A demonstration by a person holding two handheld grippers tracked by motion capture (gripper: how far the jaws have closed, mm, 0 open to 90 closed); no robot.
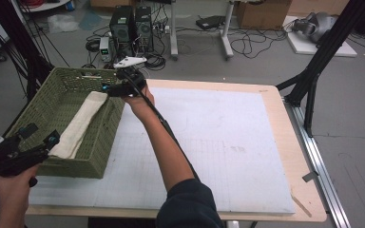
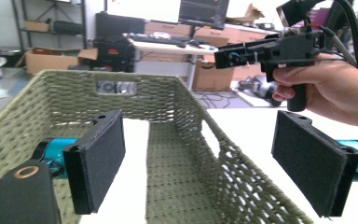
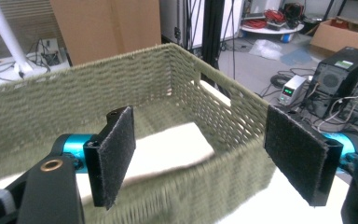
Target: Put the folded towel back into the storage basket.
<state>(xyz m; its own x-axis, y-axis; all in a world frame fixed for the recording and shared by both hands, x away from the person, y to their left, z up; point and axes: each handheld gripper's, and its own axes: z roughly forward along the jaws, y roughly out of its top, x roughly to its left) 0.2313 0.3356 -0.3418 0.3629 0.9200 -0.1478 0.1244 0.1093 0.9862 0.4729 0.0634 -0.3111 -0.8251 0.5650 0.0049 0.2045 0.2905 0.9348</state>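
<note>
High view shows a folded white cloth [image 1: 78, 124] lying lengthwise inside the green woven basket [image 1: 38, 107] (at the table's left edge). Both the left gripper [image 1: 40, 137] and right gripper [image 1: 105, 88] stand with jaws apart, gripping nothing.

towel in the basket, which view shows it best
The high view: the folded towel lies full length along the floor of the basket. The right gripper view shows just one end of it beyond the near wall, between open jaws. The left gripper view shows a white strip, partly hidden by a jaw.
</note>
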